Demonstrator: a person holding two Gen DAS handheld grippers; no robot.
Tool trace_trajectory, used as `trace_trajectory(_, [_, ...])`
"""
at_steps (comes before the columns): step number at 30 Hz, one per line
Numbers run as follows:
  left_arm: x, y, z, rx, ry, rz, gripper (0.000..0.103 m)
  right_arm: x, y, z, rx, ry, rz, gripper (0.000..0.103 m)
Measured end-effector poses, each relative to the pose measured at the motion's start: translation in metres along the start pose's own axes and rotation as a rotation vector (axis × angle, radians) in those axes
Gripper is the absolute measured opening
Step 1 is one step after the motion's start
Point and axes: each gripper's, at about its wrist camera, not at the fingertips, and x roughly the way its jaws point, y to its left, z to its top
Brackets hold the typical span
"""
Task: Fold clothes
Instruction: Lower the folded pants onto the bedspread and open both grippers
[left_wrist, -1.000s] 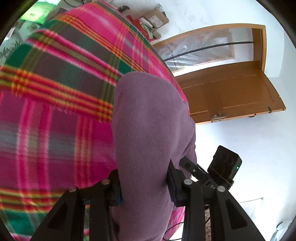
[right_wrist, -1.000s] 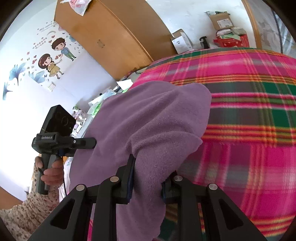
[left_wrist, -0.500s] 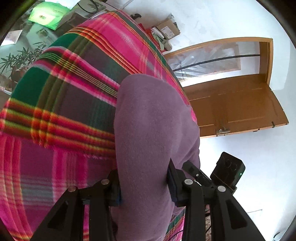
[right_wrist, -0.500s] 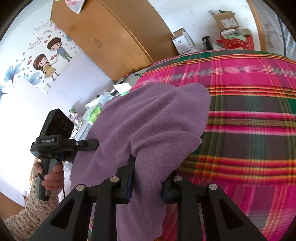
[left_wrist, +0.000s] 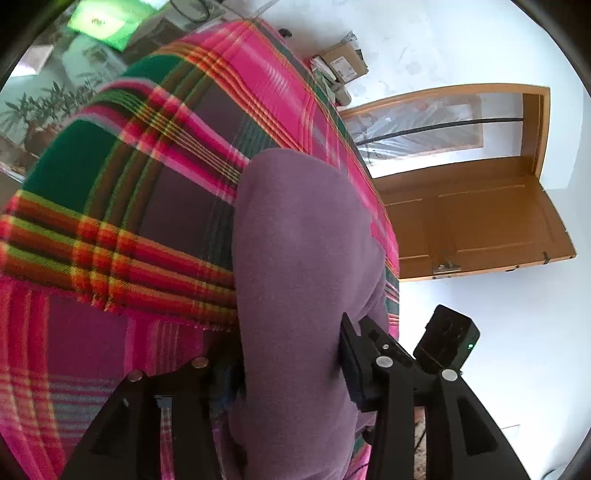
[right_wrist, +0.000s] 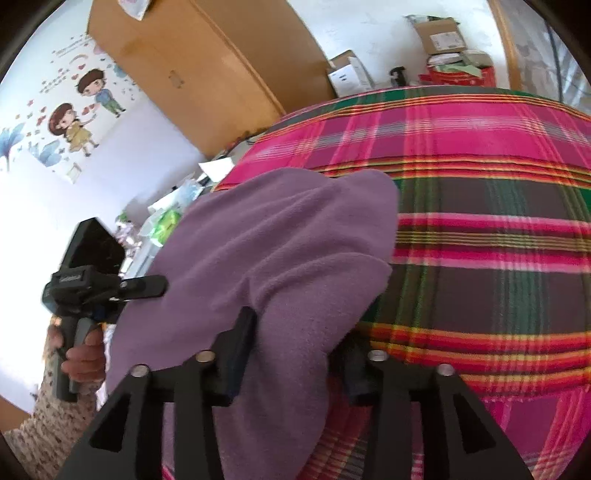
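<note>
A purple fleece garment (left_wrist: 303, 240) lies draped over a bed covered with a pink, green and orange plaid blanket (left_wrist: 147, 184). Its near edge runs between the fingers of my left gripper (left_wrist: 288, 365), whose jaws are opening and stand slightly off the cloth. In the right wrist view the same garment (right_wrist: 277, 251) bunches up over the blanket (right_wrist: 480, 221). The jaws of my right gripper (right_wrist: 295, 354) are opening too, spread wide with the fleece loose between them. A hand (right_wrist: 83, 354) holds the left gripper's handle (right_wrist: 85, 288) at the left.
A wooden door (left_wrist: 472, 221) stands open beyond the bed's far side. Cardboard boxes (right_wrist: 439, 33) sit against the back wall. A tall wooden wardrobe (right_wrist: 207, 62) rises at the back left, with cluttered papers (right_wrist: 166, 221) beside the bed.
Both grippers have sunk toward the blanket with the garment. The right gripper's fingers have spread clearly wider around the fleece; the left's have widened a little.
</note>
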Motion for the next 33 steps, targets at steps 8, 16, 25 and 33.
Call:
trace_trajectory(8, [-0.039, -0.012, -0.044, 0.081, -0.152, 0.165, 0.049, -0.014, 0.012, -0.012, -0.010, -0.018, -0.084, 0.048])
trace_trajectory(16, [-0.103, 0.000, -0.010, 0.140, -0.283, 0.362, 0.049, -0.035, 0.033, -0.037, -0.049, -0.062, -0.206, 0.053])
trace_trajectory(25, [-0.100, -0.034, -0.023, 0.260, -0.415, 0.521, 0.049, -0.061, 0.073, -0.078, -0.139, -0.145, -0.351, 0.053])
trace_trajectory(33, [-0.084, -0.033, -0.039, 0.288, -0.425, 0.596, 0.049, -0.056, 0.101, -0.110, -0.206, -0.157, -0.407, 0.053])
